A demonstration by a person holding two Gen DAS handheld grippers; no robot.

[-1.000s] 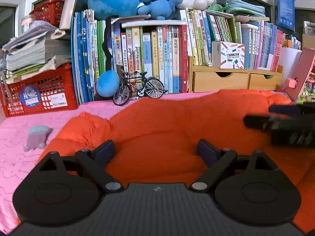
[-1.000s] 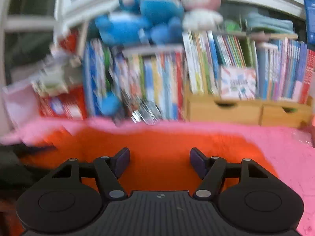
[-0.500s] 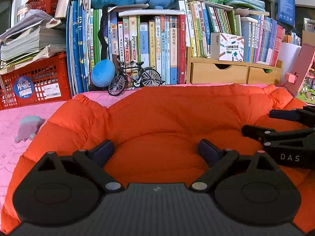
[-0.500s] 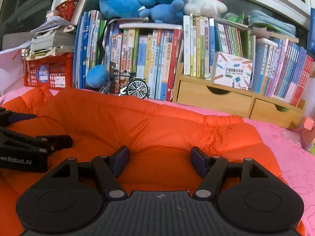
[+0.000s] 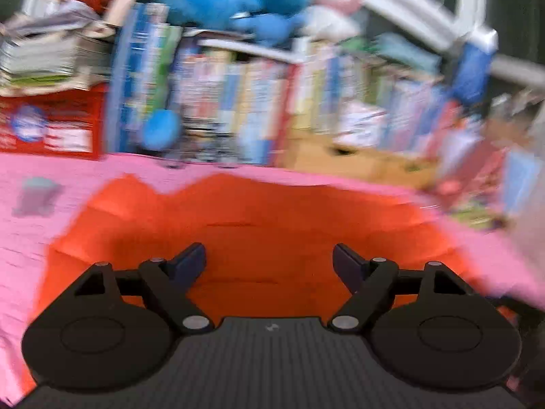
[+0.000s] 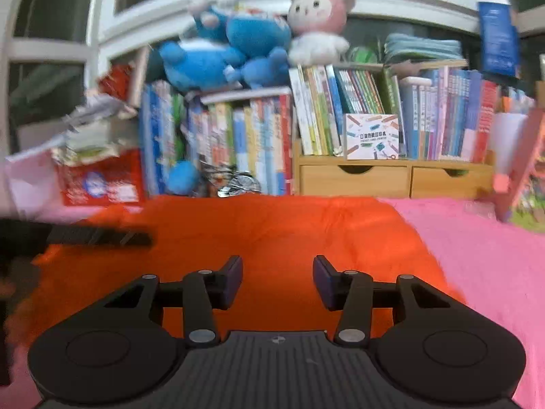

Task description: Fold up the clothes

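Observation:
An orange puffy jacket [image 5: 272,218] lies bunched on the pink cloth [image 5: 51,238]. In the blurred, tilted left wrist view my left gripper [image 5: 269,255] hovers over the jacket's near part. Its jaws are closing, with a wide gap and only the jacket's surface below them. My right gripper [image 6: 277,272] stands over the jacket [image 6: 272,225] too. Its jaws are also closing and stand narrower, and no fold is visibly pinched between them. In the right wrist view the left gripper's blurred fingers [image 6: 102,237] reach in over the jacket from the left.
Rows of books, wooden drawers [image 6: 374,179], a red basket [image 5: 51,129] and plush toys [image 6: 238,58] line the back. A toy bicycle [image 6: 235,180] stands by the books. A small grey toy [image 5: 35,191] lies on the cloth at left. Bare pink cloth [image 6: 477,255] stretches right.
Both pairs of jaws have narrowed. The left view has pulled back, tilted and blurred, and the right gripper has left it. The right view has shifted right, showing more pink cloth.

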